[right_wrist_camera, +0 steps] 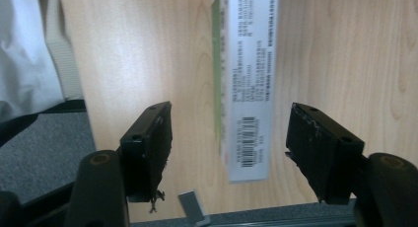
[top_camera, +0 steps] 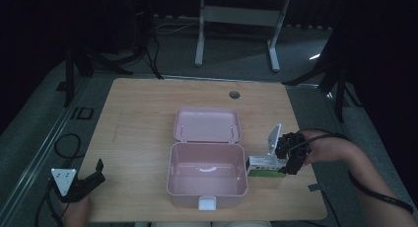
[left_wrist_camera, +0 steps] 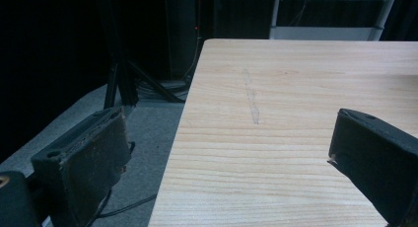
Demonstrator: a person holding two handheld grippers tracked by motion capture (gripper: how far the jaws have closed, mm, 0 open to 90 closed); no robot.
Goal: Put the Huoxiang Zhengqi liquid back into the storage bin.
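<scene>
Nearest, at the front left corner of the light wooden worktop [top_camera: 143,118]: the left claw [top_camera: 96,172], resting low. Wide apart in the left gripper view [left_wrist_camera: 226,133], with nothing between the pads, just bare wood ahead. No part in the work right now.

A bit farther in, at the middle: an open pink plastic case [top_camera: 207,175] with a small white clasp [top_camera: 207,203] at its front. Nothing inside yet, only a pale handle shape seen through the bottom.

Just beside the right wall of the case: a small flat white and green cardboard box [top_camera: 266,166], the thing to be moved. Over it, the right claw [top_camera: 288,160], reaching in from the right side. In the right gripper view, about half wide [right_wrist_camera: 229,128], one black pad on each side of the long box [right_wrist_camera: 246,89], with a gap of wood showing on both sides. Not squeezing it yet, by the look of it.

Behind the case: the pink lid [top_camera: 207,124], folded back flat. Farther still, a small round grey hole [top_camera: 234,94] near the far edge.

So, only just started. Done: case opened, claw lined up around the box. Left to do: pinch the box, lift it, put it in the case, most likely shut the lid.
</scene>
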